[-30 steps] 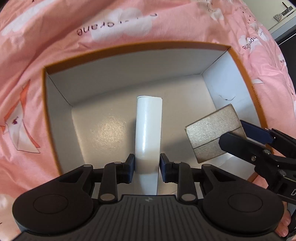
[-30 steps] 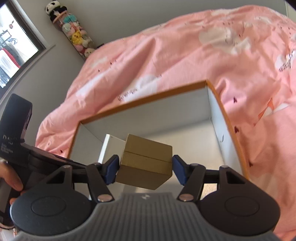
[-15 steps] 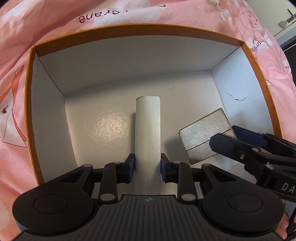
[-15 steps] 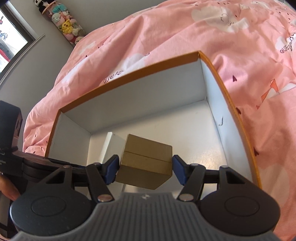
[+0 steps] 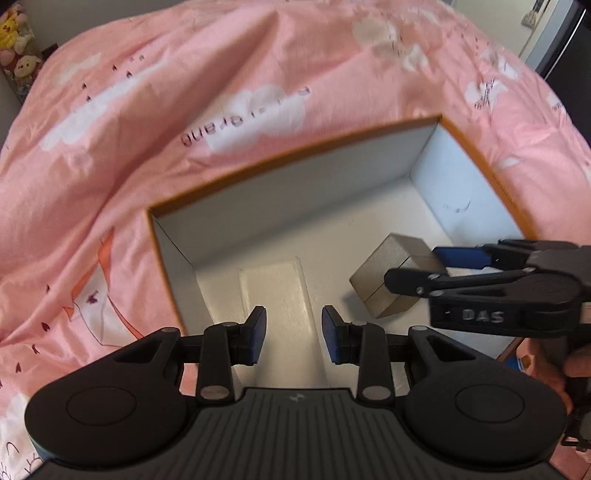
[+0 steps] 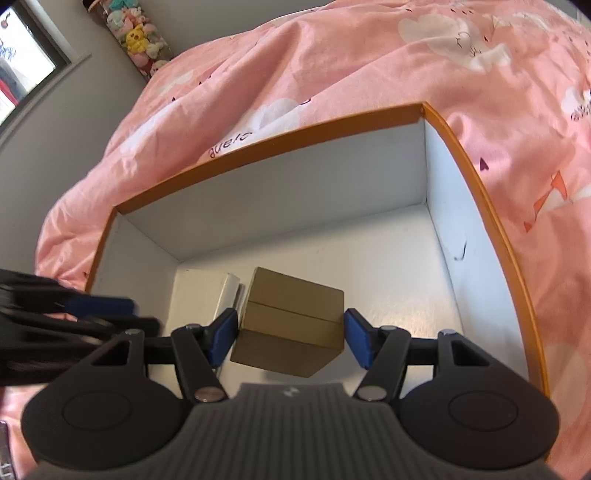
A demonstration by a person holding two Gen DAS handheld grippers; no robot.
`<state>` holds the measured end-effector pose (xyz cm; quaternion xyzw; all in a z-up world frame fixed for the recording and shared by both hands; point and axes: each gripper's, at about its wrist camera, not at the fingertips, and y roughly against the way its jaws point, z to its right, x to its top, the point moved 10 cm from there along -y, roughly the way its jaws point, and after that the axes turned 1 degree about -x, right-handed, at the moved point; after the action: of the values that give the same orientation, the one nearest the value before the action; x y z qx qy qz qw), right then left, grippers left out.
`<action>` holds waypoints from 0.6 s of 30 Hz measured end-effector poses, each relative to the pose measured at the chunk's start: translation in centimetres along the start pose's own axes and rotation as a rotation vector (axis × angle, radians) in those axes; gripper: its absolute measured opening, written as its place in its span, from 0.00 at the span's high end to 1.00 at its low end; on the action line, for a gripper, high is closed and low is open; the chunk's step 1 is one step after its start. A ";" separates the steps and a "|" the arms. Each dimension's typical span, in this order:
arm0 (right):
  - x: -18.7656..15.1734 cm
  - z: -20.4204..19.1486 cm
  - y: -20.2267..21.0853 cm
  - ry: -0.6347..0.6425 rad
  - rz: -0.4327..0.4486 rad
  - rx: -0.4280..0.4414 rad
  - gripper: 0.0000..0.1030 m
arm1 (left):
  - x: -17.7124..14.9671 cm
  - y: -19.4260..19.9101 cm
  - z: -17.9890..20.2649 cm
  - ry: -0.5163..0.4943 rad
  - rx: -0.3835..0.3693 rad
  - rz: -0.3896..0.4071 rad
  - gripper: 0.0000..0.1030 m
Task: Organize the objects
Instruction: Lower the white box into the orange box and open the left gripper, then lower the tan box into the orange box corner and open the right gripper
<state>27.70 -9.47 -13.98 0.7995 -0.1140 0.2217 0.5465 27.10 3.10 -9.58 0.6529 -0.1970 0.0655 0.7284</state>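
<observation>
Pink duvet [image 5: 155, 122] with white clouds, paper-boat prints and lettering covers the bed, rumpled, filling most of both views. Grey wall and a window corner show top left in the right wrist view, with a tall clear holder of plush toys [image 6: 138, 35] against the wall; same toys sit at the far top left of the left view.

Open box [image 6: 295, 136], orange rim, white inside, sits on the duvet. A small dark scribble marks its right inner wall. Two things are inside it.

White carton [image 5: 275, 295], long and flat, lies on the box floor toward the left side, lengthwise away from the left camera. In the right view it is just beside the brown box, left of it; touching or not, cannot tell.

Brown box [image 6: 291, 321], cube-like with a seam round its middle, hangs tilted above the box floor, right of the carton, a faint shadow under it.

Right tongs [image 6: 288, 332] are clamped on the brown box, blue pads pressed to its left and right faces, set fairly wide. In the left view they come in from the right edge, "DAS" on the body, a bit of the person's hand behind them at the lower right.

Left tongs [image 5: 293, 334] hold nothing: jaws have just been opening, blue pads now apart with a clear gap, hovering above the carton's near end, not touching it. The left view is slightly blurred.
</observation>
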 end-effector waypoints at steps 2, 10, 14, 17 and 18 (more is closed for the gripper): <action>0.4 -0.3 -0.5 0.028 0.004 -0.032 0.37 | 0.8 0.7 -0.7 0.016 0.002 0.030 0.63; 3.2 -1.7 -3.3 0.101 0.018 -0.161 0.37 | 2.6 2.5 -2.8 0.095 -0.038 0.140 0.63; 4.9 -2.3 -4.3 0.072 0.016 -0.175 0.37 | 3.1 2.5 -3.6 0.118 -0.037 0.171 0.63; 5.4 -2.8 -5.3 0.059 0.016 -0.188 0.37 | 3.3 2.5 -4.0 0.130 -0.040 0.181 0.63; 5.6 -3.0 -5.6 0.061 0.019 -0.193 0.37 | 3.4 2.5 -4.1 0.131 -0.042 0.183 0.63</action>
<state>34.31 -4.18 -15.01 0.7347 -0.1258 0.2392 0.6222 30.14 6.95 -6.29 0.6109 -0.2091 0.1703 0.7444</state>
